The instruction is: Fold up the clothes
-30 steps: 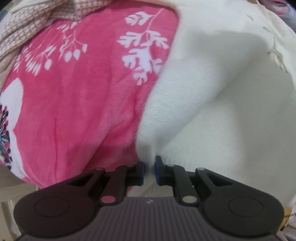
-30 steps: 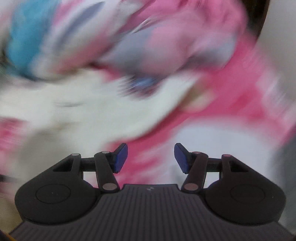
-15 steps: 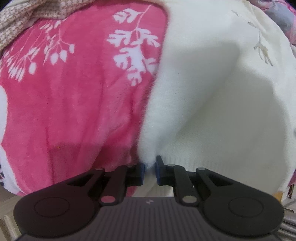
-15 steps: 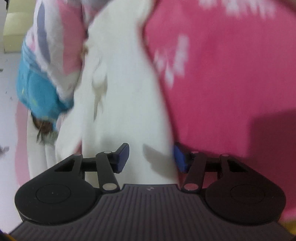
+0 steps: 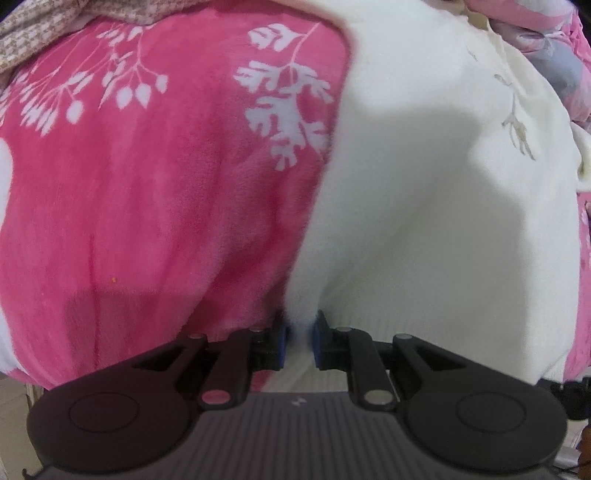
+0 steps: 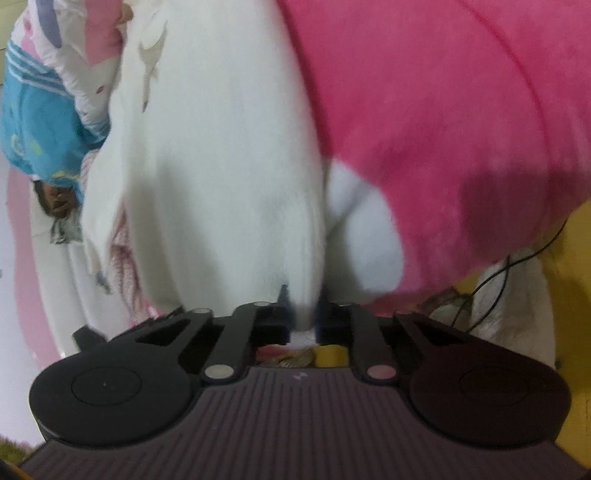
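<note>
Both tools, left tool (image 5: 298, 341) and right tool (image 6: 303, 317), are pinching the cream sweater's (image 5: 424, 206) hem at the pink blanket's (image 5: 147, 192) near edge; no fold showing.

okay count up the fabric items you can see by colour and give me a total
White: 1, the white sweater, pinched by the left gripper and the right gripper.
Pink: 1, the pink floral blanket underneath.
Beige check: 1, the checked cloth.
Blue: 1, the blue garment.
Pink-and-white print: 1, the printed garment.
Total: 5.

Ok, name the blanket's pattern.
Pink blanket with white leaf sprigs, clearest in the left wrist view.
</note>
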